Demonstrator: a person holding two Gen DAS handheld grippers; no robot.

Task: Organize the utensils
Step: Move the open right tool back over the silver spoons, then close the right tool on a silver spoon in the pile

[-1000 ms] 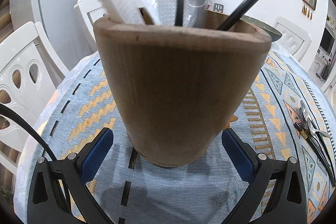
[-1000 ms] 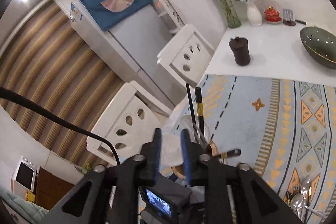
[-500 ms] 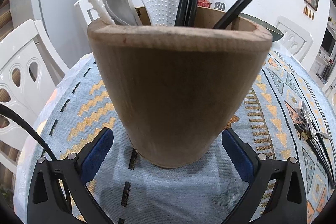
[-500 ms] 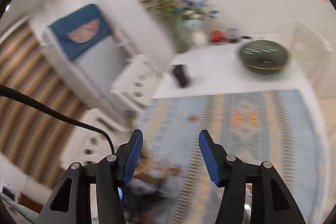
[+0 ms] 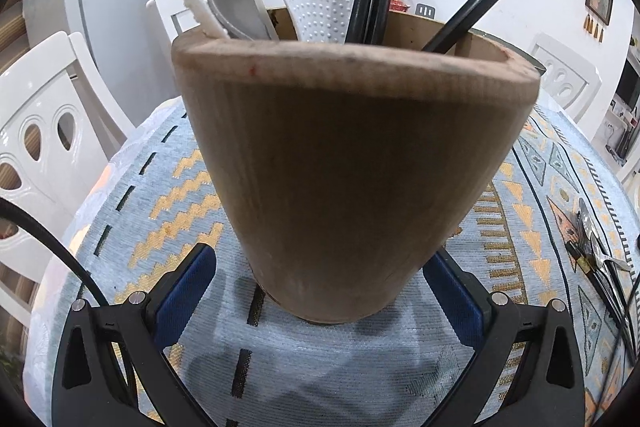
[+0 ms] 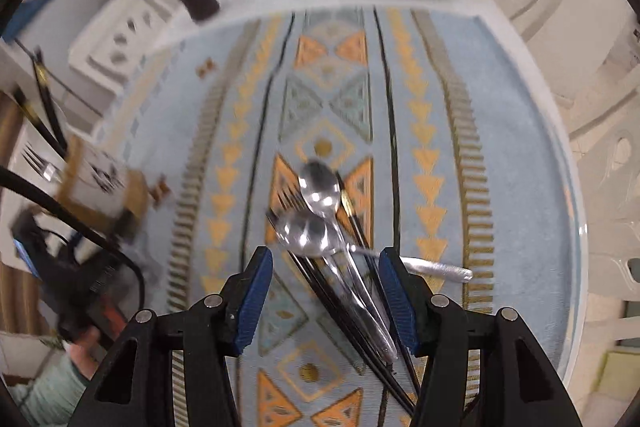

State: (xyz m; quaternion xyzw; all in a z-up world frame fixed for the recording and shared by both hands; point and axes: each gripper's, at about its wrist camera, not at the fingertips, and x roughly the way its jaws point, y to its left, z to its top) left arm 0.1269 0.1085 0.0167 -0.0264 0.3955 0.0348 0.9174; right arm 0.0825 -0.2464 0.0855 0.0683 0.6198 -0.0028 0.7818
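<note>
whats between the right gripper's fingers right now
Right wrist view: spoons and black chopsticks lie on the cloth between the open right gripper fingers, untouched.

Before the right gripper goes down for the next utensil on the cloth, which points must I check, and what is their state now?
1. Right gripper empty, jaws apart: ok. They have just been opening; nothing is between the pads.
2. Gripper above the pile of spoons and black chopsticks: ok.
3. One utensil separate from the others: not ok. Spoons, chopsticks and a fork overlap.
4. Wooden holder upright on the cloth: ok.
5. Left gripper steadying the holder: cannot tell. Its pads stand either side of the base, but contact is not visible.
6. Room in the holder: cannot tell; the forks, the white ladles and the chopsticks already stand inside.
</note>
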